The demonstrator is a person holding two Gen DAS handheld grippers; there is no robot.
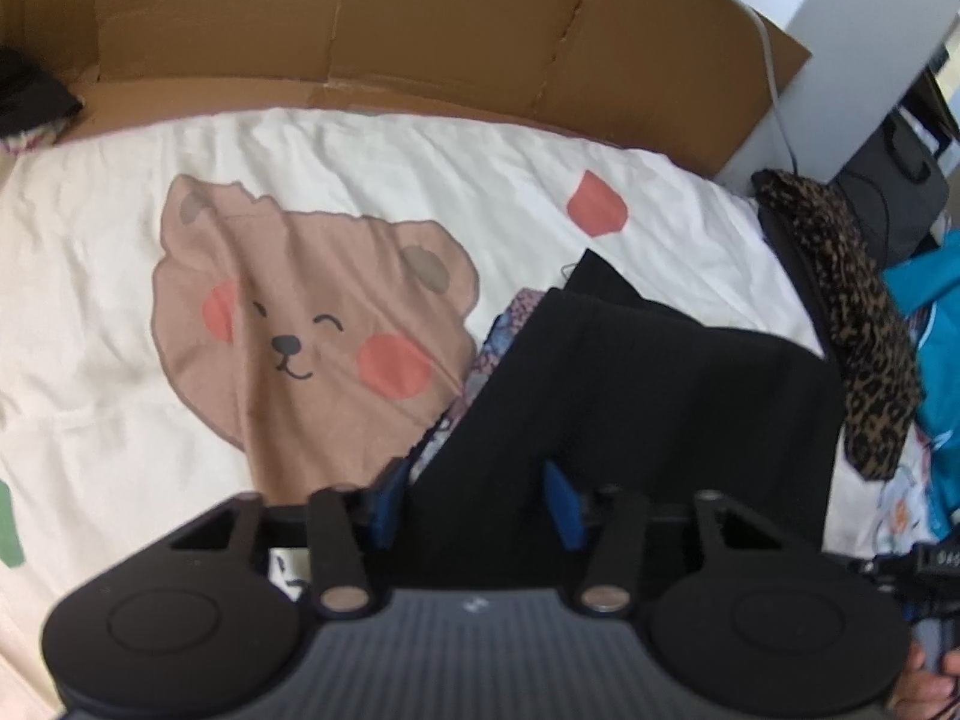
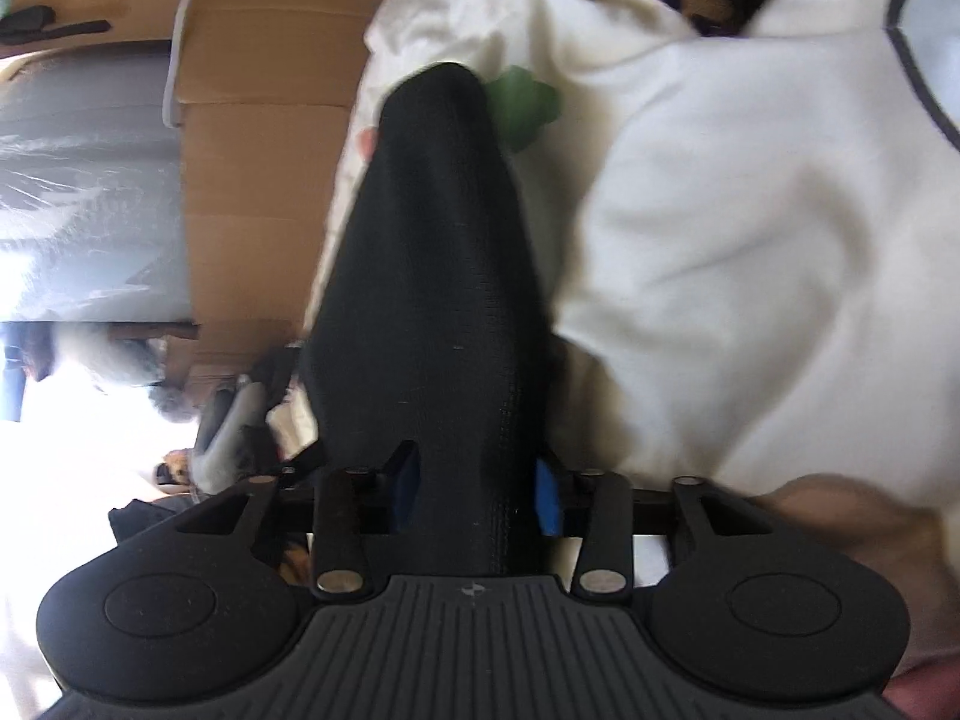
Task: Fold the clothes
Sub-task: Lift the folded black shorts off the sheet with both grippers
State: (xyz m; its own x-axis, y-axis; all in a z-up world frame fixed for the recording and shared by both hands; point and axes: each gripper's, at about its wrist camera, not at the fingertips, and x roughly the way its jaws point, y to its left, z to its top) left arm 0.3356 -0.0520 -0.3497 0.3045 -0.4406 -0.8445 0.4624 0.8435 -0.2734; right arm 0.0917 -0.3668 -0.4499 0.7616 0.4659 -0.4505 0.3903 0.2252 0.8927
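Left gripper (image 1: pixel 474 507): clamped on black garment (image 1: pixel 630 384), near edge. Garment runs far and right over bear-print sheet (image 1: pixel 360 180). Right gripper (image 2: pixel 477 495): clamped on the same cloth, which stretches straight ahead, long axis along its fingers.

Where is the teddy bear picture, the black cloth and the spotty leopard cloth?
bear (image 1: pixel 300 324), left wrist view, on its face by the nose.
black cloth (image 1: pixel 648 390), left wrist view, middle of the fabric.
leopard cloth (image 1: pixel 852 300), left wrist view, middle of the spotted fabric.
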